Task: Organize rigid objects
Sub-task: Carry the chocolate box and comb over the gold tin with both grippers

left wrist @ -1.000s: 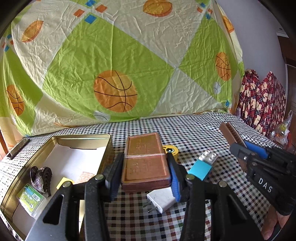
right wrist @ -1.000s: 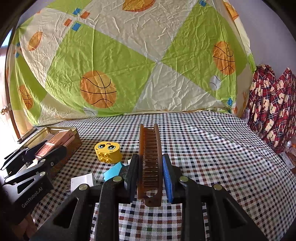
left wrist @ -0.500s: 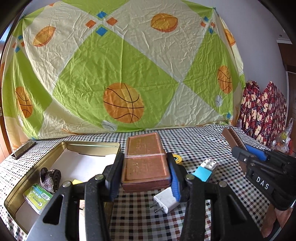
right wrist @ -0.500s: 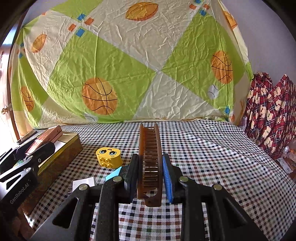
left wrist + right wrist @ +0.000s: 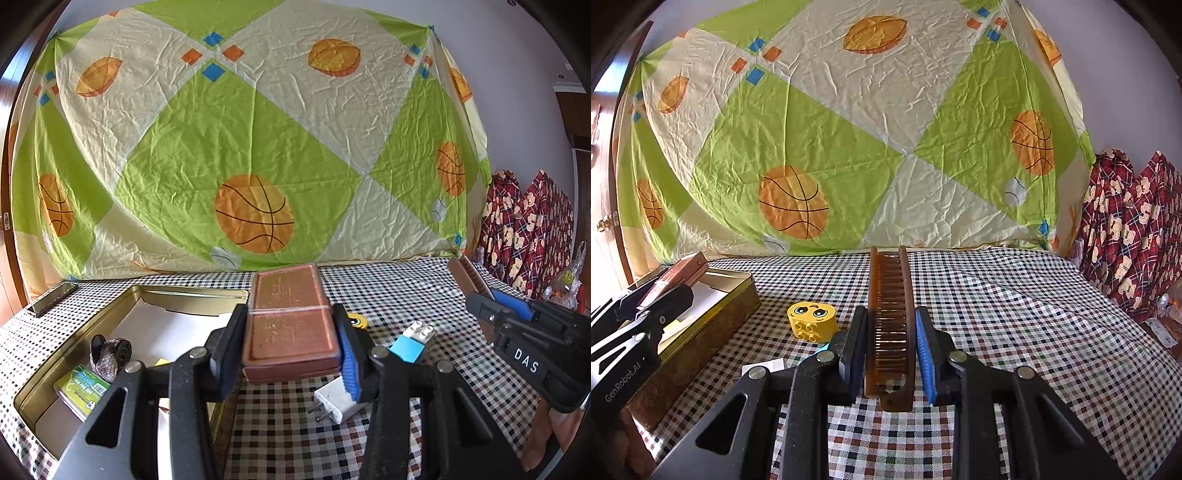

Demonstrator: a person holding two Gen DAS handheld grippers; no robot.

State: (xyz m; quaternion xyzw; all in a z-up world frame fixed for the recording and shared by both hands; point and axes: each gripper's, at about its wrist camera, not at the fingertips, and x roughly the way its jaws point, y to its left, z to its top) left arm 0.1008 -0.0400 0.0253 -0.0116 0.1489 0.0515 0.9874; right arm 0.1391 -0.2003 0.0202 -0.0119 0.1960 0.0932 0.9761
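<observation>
I'm holding the brown case (image 5: 291, 325) clamped in my left gripper (image 5: 290, 350), above the tin's (image 5: 125, 299) edge; my right gripper (image 5: 890, 350) is pinching the comb (image 5: 888, 317), both pointing lengthwise away.

A copper-brown case (image 5: 291, 325) is clamped between black-and-blue pads, and an amber-brown comb (image 5: 889, 325) is seen in the right wrist view. The table (image 5: 1015, 314) is covered in a black, white and brown check, backed by a green and cream sheet (image 5: 240, 147) printed with orange basketballs. A yellow block (image 5: 812, 320) with a face, a blue and white brick (image 5: 412, 343), a white plug (image 5: 338, 400) and a gold tin (image 5: 74, 350) are shown.
</observation>
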